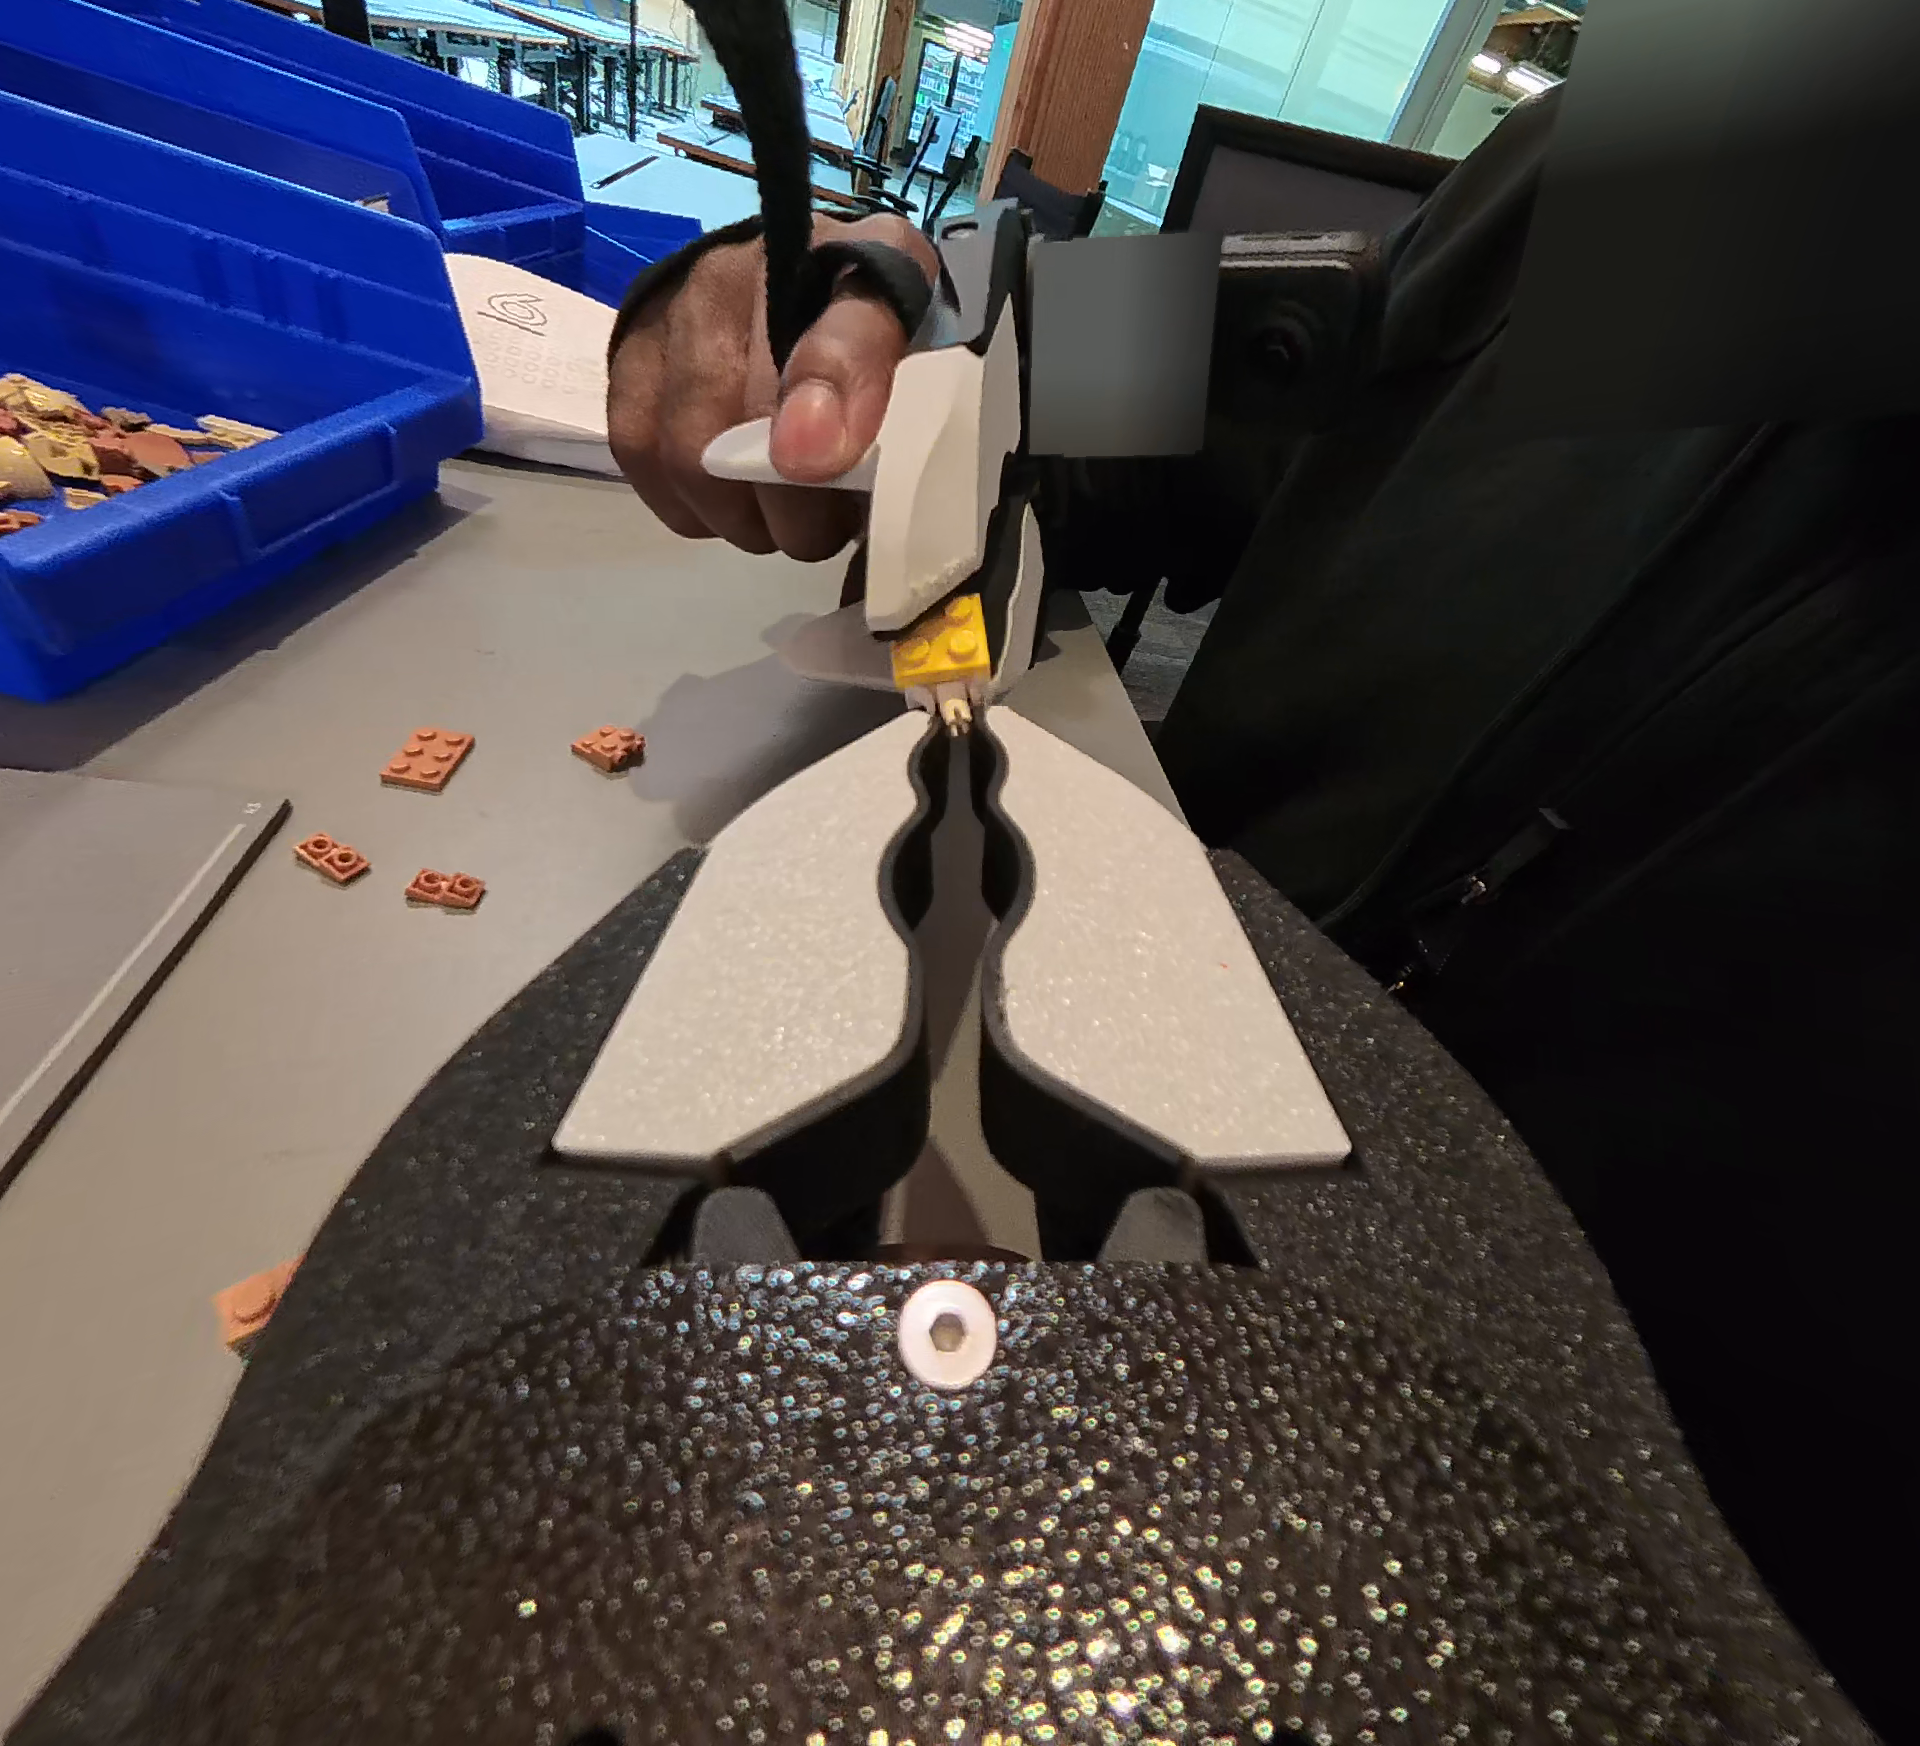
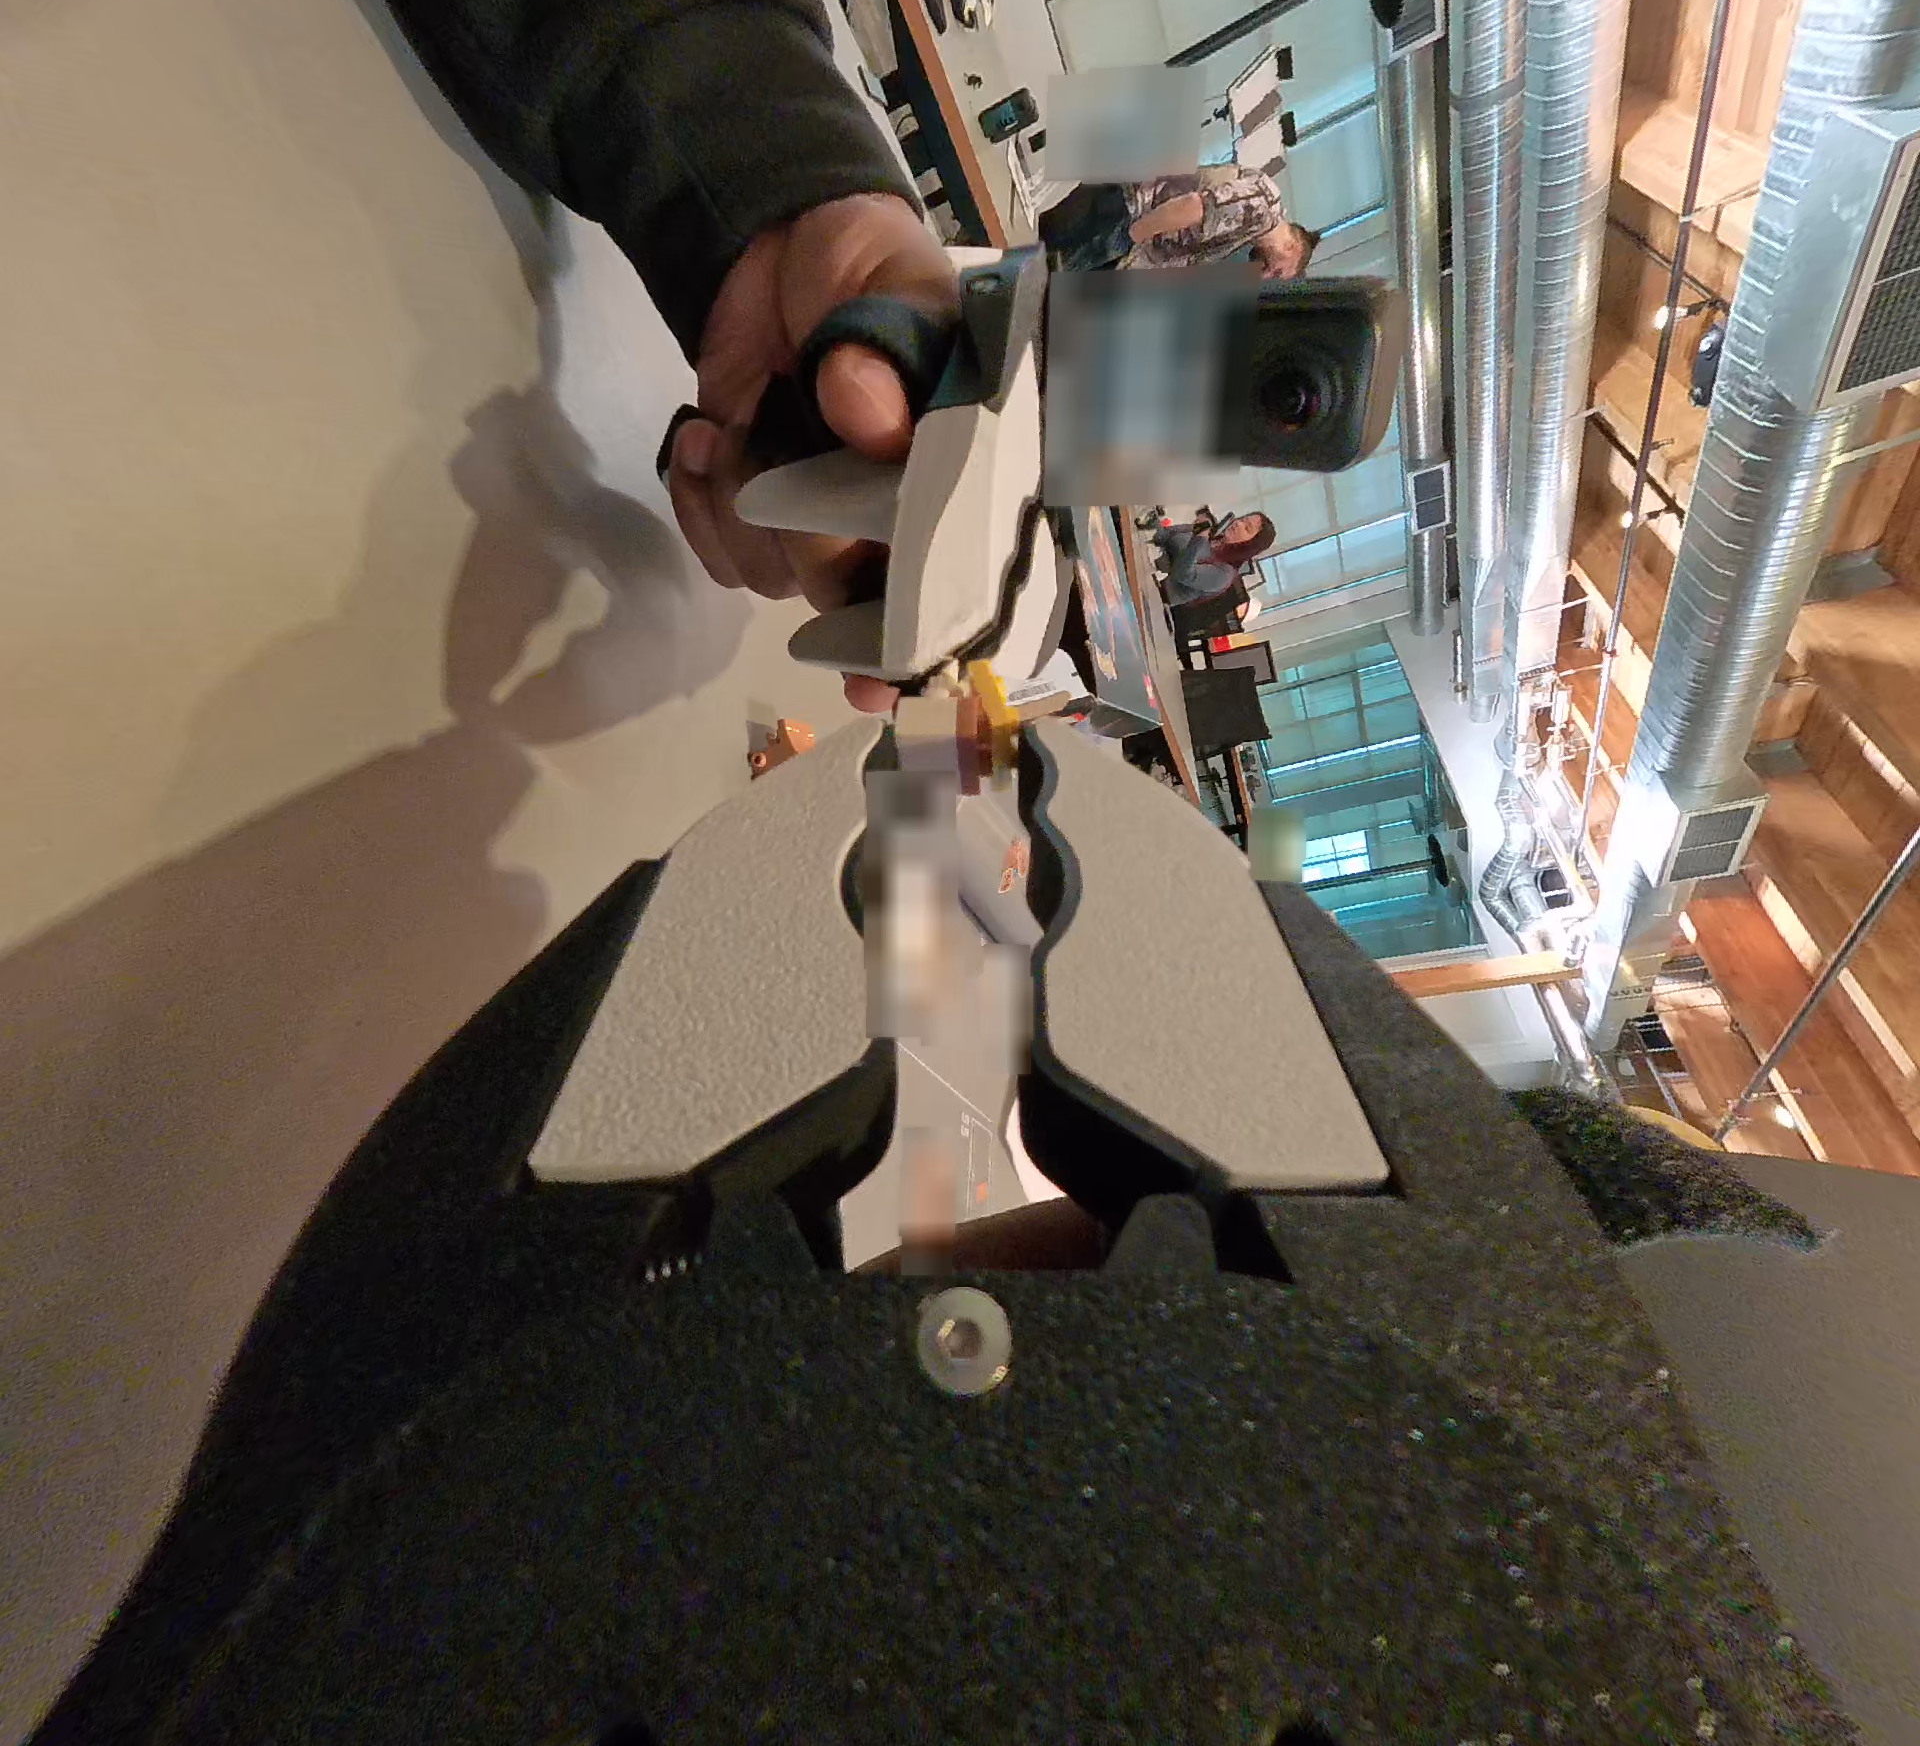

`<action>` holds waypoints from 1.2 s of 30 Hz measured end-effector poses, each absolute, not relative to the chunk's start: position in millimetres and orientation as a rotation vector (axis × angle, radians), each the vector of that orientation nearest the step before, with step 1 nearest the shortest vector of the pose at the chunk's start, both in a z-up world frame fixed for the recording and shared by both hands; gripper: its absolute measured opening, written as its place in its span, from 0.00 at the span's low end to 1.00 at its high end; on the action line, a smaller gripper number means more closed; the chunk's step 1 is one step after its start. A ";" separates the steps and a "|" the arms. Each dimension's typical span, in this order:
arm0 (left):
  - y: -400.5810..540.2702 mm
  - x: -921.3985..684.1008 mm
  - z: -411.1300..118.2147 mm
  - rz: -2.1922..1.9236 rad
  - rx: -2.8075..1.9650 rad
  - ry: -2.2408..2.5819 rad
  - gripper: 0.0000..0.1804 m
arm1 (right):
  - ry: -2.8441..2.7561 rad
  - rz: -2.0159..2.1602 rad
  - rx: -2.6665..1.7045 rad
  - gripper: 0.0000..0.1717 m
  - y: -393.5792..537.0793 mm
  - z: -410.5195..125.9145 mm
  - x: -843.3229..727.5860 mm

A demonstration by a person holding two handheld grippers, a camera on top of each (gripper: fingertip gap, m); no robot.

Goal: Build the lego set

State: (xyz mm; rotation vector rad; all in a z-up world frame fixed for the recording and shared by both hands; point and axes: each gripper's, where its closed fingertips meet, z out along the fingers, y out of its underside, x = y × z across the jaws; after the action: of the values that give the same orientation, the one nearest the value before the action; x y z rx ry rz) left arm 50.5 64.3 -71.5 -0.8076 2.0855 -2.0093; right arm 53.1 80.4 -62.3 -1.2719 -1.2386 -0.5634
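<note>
Two grippers meet tip to tip above matte grey surface (image 1: 540,616). Left gripper (image 1: 958,732) pinched together on tiny cream peg (image 1: 954,712). Right gripper (image 2: 951,761) clamped on studded yellow plate (image 1: 940,647). Flat brown plates (image 1: 426,758) scattered beside glossy blue bins (image 1: 208,325).

Left gripper (image 1: 956,732): fingertips closed on a small cream peg (image 1: 954,715).
Right gripper (image 1: 961,647): clamps a yellow studded brick (image 1: 940,647) joined to that peg.
Table (image 1: 582,626): brown plates (image 1: 427,758) scattered.
Behind: blue bins (image 1: 208,408).
</note>
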 end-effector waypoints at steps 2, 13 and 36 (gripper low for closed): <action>64.5 50.9 -71.1 -2.017 -0.810 2.084 0.02 | -1.239 -0.571 -1.268 0.13 80.5 -62.0 53.5; 64.8 48.9 -70.0 -2.128 -0.822 2.052 0.02 | -1.215 -0.554 -1.257 0.12 80.7 -60.1 52.0; 83.1 65.3 -56.6 -2.328 -1.145 1.769 0.19 | -0.969 -0.427 -1.461 0.12 94.4 -57.0 69.9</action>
State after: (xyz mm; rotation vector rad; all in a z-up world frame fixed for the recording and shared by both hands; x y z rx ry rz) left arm 65.3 83.1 -56.6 -1.1446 1.7694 -2.3277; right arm 69.9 94.4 -57.0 -1.4605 -0.9688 -0.4271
